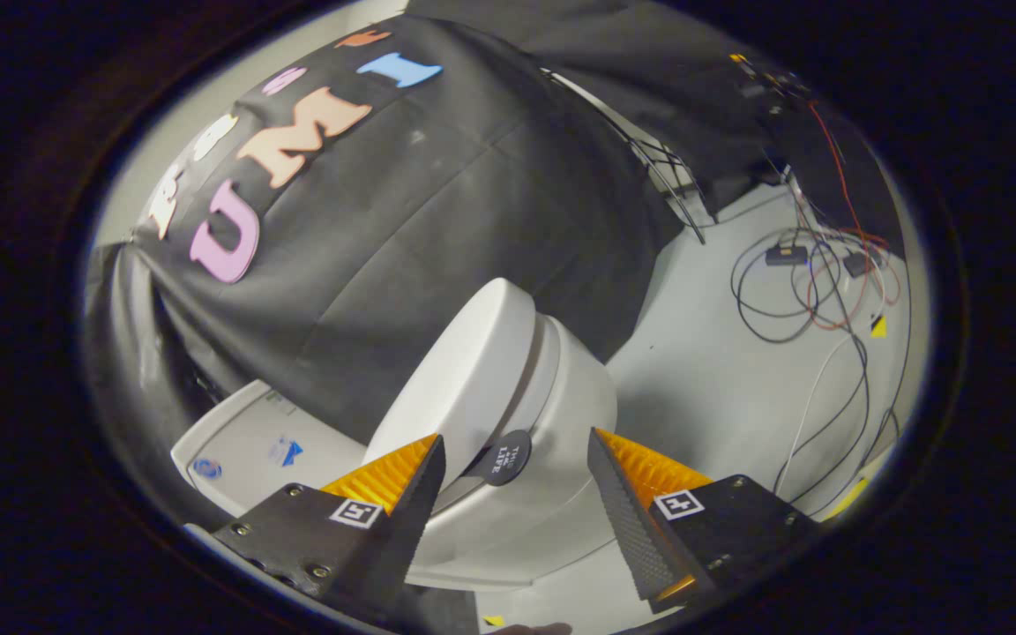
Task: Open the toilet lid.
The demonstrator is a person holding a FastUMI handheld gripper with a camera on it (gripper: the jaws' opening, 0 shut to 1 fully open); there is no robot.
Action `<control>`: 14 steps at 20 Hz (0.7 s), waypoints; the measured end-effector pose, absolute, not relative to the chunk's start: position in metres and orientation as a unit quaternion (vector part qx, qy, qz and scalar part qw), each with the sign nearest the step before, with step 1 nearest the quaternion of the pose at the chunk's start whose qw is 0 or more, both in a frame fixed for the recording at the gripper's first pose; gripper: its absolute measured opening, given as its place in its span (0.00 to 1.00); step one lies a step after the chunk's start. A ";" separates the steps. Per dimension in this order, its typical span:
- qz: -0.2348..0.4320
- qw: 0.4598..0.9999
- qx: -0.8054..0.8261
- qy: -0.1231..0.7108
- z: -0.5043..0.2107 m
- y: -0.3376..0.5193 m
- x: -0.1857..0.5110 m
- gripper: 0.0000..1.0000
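A white toilet [561, 388] stands against the black cloth wall, tilted in this view. Its white lid [464, 370] is raised off the seat at a steep angle, its top face turned toward the cloth. A small round black tab [504, 457] sticks out from the lid's front edge, just ahead of the fingers. My gripper [515, 438] is open, its fingers spread wide to either side of that tab and not touching it. The white cistern top [252, 445] lies beyond the left finger.
Grey floor [711, 388] stretches to the right of the toilet. A tangle of black, white and red cables [812, 291] with small black boxes lies on it. Black cloth [437, 203] hangs close behind the toilet.
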State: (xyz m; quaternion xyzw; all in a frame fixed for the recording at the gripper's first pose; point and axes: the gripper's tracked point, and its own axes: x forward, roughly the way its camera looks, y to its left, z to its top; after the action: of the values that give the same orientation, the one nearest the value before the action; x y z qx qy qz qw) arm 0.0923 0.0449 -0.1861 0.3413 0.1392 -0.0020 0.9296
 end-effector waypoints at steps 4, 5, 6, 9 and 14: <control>-0.034 0.877 0.452 0.162 -0.203 0.050 0.102 0.96; -0.049 0.864 0.468 0.180 -0.218 0.052 0.104 0.95; -0.052 0.855 0.475 0.201 -0.230 0.056 0.101 0.87; -0.034 0.840 0.513 0.172 -0.216 0.057 0.108 0.68; -0.013 0.798 0.585 0.145 -0.202 0.060 0.115 0.47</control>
State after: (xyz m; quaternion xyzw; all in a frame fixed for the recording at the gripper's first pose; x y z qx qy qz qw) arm 0.1148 0.0604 -0.2018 0.5854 0.1451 -0.0135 0.7975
